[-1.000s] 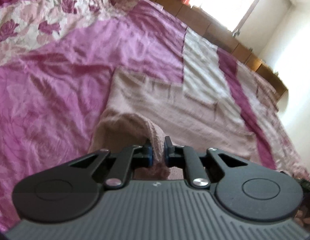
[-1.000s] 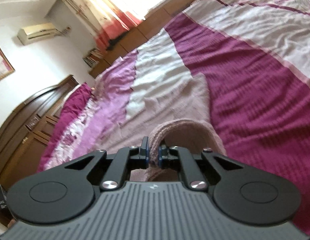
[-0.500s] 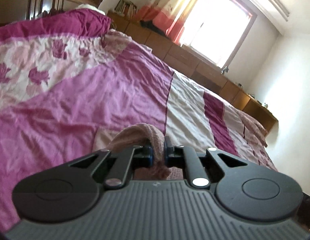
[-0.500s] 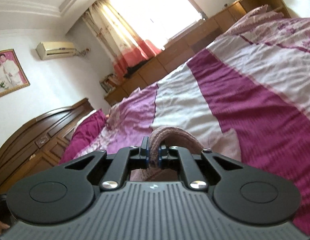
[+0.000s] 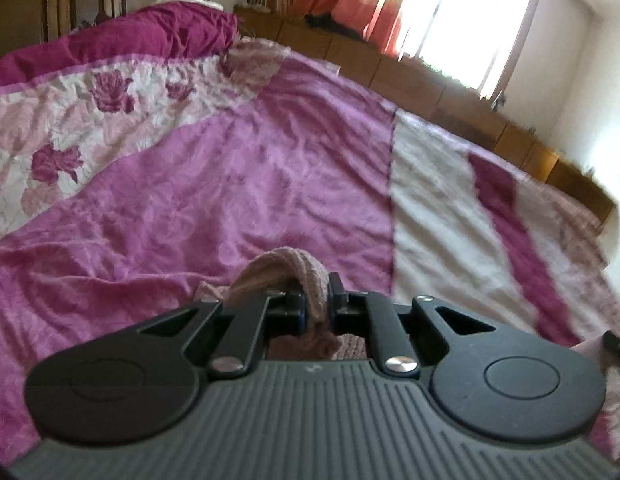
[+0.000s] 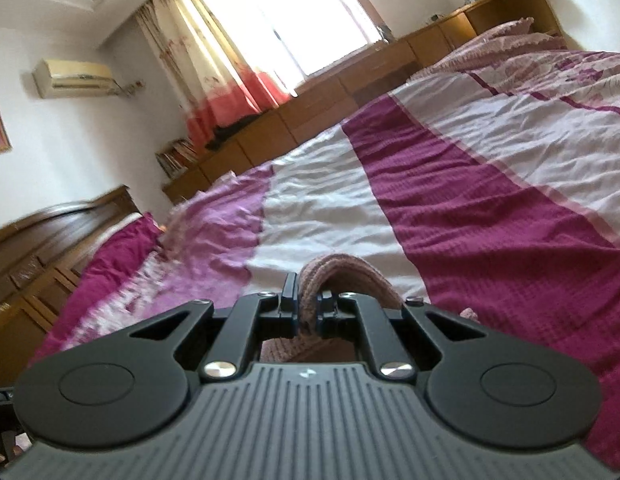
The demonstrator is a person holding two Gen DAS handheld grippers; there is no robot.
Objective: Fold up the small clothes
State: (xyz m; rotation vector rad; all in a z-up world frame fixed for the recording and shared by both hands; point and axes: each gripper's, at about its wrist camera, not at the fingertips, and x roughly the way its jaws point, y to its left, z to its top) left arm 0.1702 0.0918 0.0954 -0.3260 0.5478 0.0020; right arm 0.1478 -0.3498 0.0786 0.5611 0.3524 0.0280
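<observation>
Purple bedspread [image 5: 237, 184], pink cloth [image 5: 297, 268] mostly hidden behind tool [image 5: 316, 300]

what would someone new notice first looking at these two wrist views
Low in the middle of each view, a bunch of pink knit cloth is pinched in a black gripper: the left gripper and the right gripper are both shut on it. Behind them spreads a rumpled magenta, pink and white bedspread, with a bright curtained window at the far wall.
</observation>
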